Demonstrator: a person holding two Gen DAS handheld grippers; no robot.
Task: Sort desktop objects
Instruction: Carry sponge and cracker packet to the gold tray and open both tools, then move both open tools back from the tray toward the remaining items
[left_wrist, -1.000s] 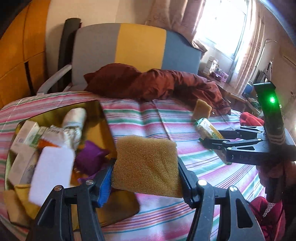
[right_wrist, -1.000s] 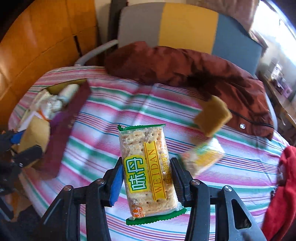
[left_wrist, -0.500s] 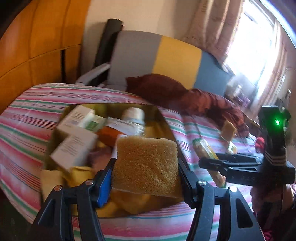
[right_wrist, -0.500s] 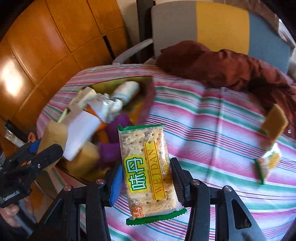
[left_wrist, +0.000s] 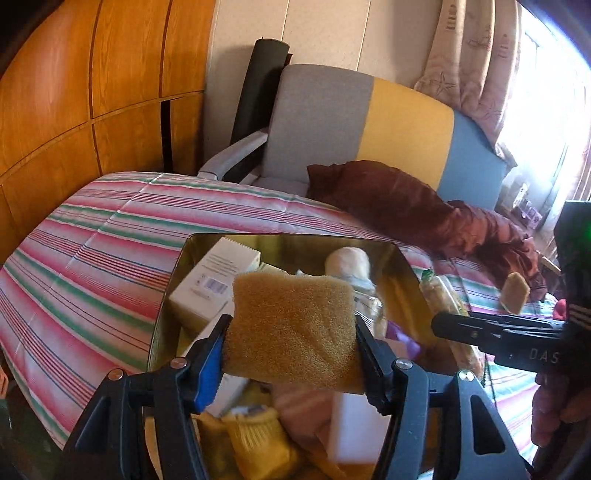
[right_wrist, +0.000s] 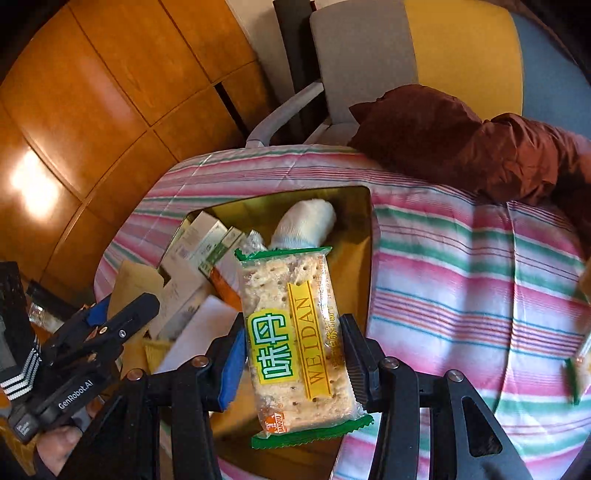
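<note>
1. Left hand-held gripper (left_wrist: 291, 345): clamps a tan sponge (left_wrist: 291, 328) above the gold tin (left_wrist: 177, 273).
2. Right hand-held gripper (right_wrist: 293, 360): grips a cracker packet (right_wrist: 295, 332) over the tin's right side.
3. Tin: rests on the striped bedspread (left_wrist: 92, 258).

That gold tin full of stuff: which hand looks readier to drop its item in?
Probably the left. Its claw holds the tan sponge block right over the gold metal tin; the right claw's green-edged cracker packet hangs nearer the tin's side.
</note>
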